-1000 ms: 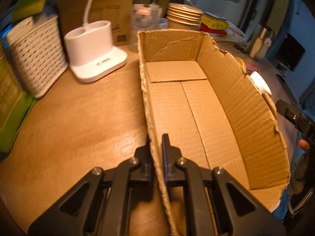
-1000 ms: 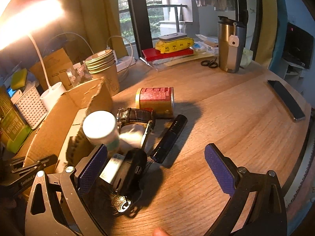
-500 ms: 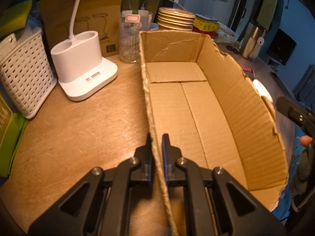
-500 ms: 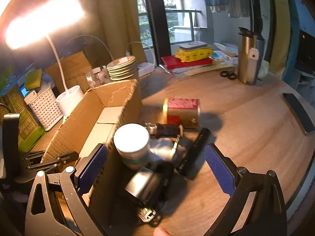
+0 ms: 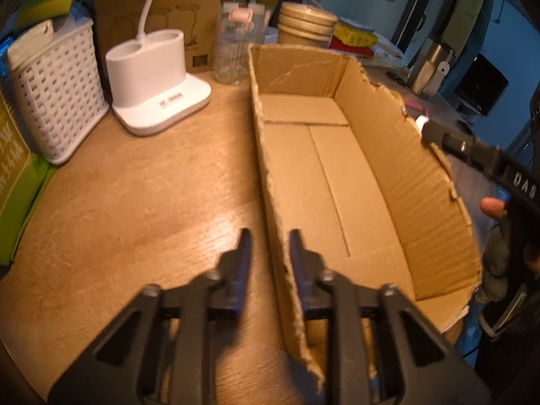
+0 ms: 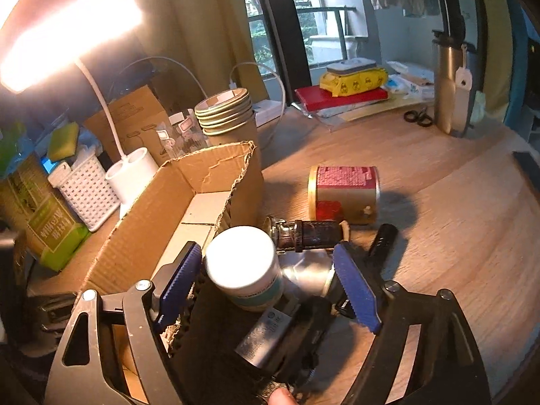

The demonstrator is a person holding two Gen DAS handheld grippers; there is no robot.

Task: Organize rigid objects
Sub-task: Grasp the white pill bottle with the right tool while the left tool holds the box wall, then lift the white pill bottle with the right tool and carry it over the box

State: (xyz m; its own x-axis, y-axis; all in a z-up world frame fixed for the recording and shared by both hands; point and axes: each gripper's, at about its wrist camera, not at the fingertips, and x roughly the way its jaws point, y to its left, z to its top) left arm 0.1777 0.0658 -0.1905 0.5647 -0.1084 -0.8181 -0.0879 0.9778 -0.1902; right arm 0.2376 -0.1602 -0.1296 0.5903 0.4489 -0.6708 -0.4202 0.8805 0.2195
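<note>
An open, empty cardboard box [image 5: 324, 168] lies on the wooden table; it also shows in the right wrist view [image 6: 202, 195]. My left gripper [image 5: 268, 253] straddles the box's left wall with its jaws slightly apart, not clamping it. My right gripper [image 6: 270, 273] is open around a white-capped jar [image 6: 244, 266] beside the box's right wall, the pads not touching it. Around the jar lie a leather-strap watch [image 6: 310, 234], a black cylinder [image 6: 383, 239], a silver item [image 6: 303, 273], a dark device [image 6: 270, 334] and a red-and-gold tin [image 6: 344, 192].
A white lamp base [image 5: 155, 77], a white basket [image 5: 57, 91], a green carton [image 5: 13, 182], a clear jar [image 5: 236, 47] and stacked paper cups [image 5: 305, 27] stand left and behind the box. A steel flask [image 6: 450, 84], scissors [image 6: 418, 118] and books [image 6: 341, 94] lie far right.
My left gripper has opened off the box's left wall. My right gripper has moved forward and narrowed around the white-capped jar.
</note>
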